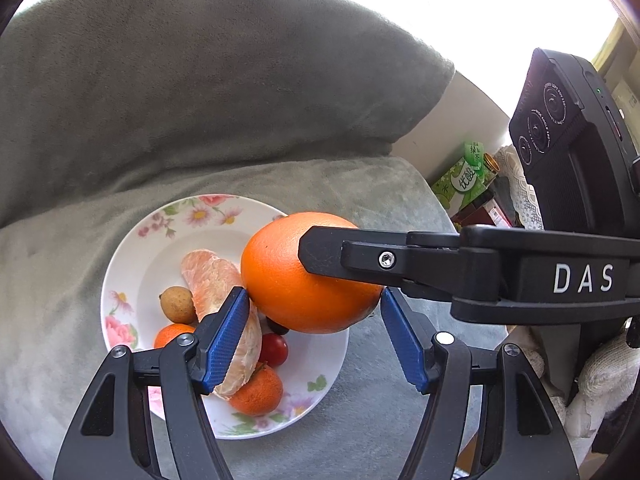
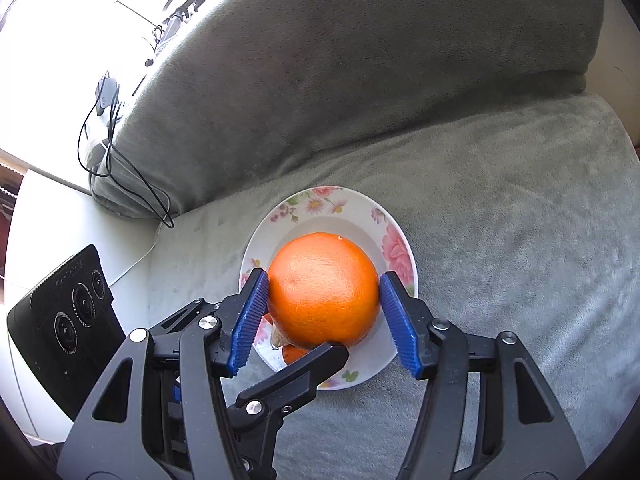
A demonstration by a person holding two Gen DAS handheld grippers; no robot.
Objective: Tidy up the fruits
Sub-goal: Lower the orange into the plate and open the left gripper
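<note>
A big orange (image 1: pixel 296 276) hangs just over a flowered plate (image 1: pixel 132 248) on a grey sofa seat. My right gripper (image 2: pixel 324 292) is shut on it, with blue pads pressed on both sides; one of its fingers (image 1: pixel 328 252) crosses the orange in the left wrist view. My left gripper (image 1: pixel 312 296) has its pad tips against the orange's left and right sides, and one finger (image 2: pixel 316 364) shows under the fruit. On the plate lie a peeled pomelo segment (image 1: pixel 208 276), a small brown fruit (image 1: pixel 177 304), two mandarins (image 1: pixel 256 394), and a cherry tomato (image 1: pixel 274 350).
The sofa's grey back cushion (image 1: pixel 200 80) rises behind the plate. A green drink carton (image 1: pixel 460 180) and jars stand off the seat's right end. Black cables (image 2: pixel 116 152) hang over the cushion's left end. A white-gloved hand (image 1: pixel 600 380) holds the right gripper.
</note>
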